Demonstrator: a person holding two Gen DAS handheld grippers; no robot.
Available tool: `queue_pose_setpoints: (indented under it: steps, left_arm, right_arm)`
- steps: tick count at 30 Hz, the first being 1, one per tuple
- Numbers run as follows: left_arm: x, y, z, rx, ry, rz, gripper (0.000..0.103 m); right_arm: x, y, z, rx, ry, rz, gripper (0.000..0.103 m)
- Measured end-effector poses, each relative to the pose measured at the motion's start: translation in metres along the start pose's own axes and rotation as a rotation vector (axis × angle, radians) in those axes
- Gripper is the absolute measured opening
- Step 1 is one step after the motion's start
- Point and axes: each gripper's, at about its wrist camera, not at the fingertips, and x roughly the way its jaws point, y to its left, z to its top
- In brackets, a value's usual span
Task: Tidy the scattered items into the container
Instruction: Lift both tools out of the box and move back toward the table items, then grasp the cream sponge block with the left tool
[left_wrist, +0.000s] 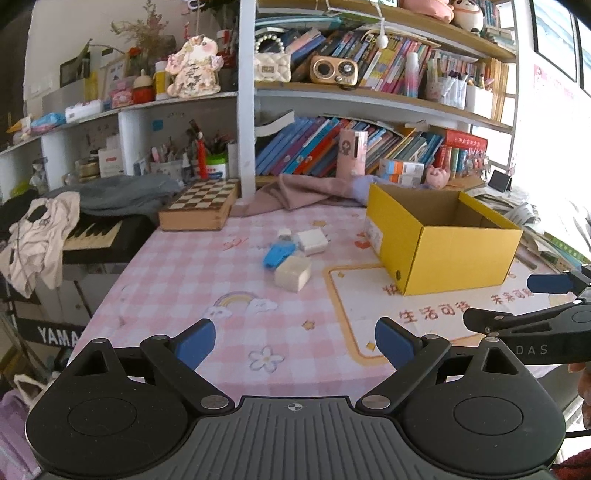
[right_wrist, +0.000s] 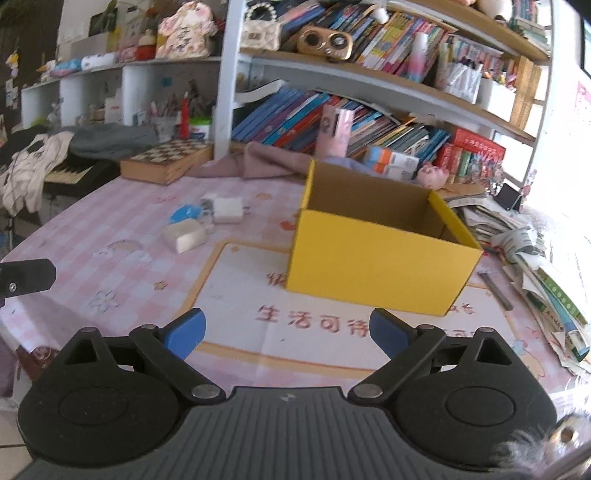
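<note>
Ahead and slightly left of the empty, wide-open left gripper (left_wrist: 294, 345), well apart from it beside the open yellow cardboard box (left_wrist: 458, 258), lies a pale rectangular block (left_wrist: 292, 274), probably light and rigid, best pinched across its short sides; "YAMA" (left_wrist: 59, 335) shows lower left.

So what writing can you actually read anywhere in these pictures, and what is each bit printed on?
"YAMA", cut off by the edge: front of the black keyboard.
"DAS": arm of the right hand-held gripper.
"生活可待": red characters on the pink checked table mat.
More red characters by the yellow box: partly hidden, unreadable.
Book spines, shelf boxes and the calligraphy on the lucky-cat ornament: too small or blurred.
</note>
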Motion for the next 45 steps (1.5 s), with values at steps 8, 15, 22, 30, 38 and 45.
queue_pose_setpoints:
  steps: [8,15,22,30,38,45]
  left_arm:
    - [-0.008,0.015,-0.008,-0.015,0.023,0.041,0.096]
    - [-0.012,0.025,-0.009,-0.027,0.018,0.069,0.099]
    - [-0.002,0.030,-0.008,-0.063,0.034,0.079,0.099]
    - [0.024,0.032,0.001,-0.054,0.057,0.090,0.099]
    - [0.054,0.036,0.016,-0.054,0.076,0.103,0.099]
    - [0.081,0.042,0.031,-0.072,0.077,0.110,0.099]
  right_arm:
    - [0.000,0.025,-0.001,-0.060,0.027,0.049,0.096]
    - [0.002,0.041,0.005,-0.102,0.025,0.114,0.096]
    - [0.011,0.049,0.011,-0.160,0.030,0.145,0.096]
    - [0.040,0.044,0.024,-0.155,0.050,0.161,0.096]
    - [0.074,0.042,0.045,-0.173,0.053,0.189,0.096]
    - [0.105,0.035,0.069,-0.161,0.040,0.184,0.091]
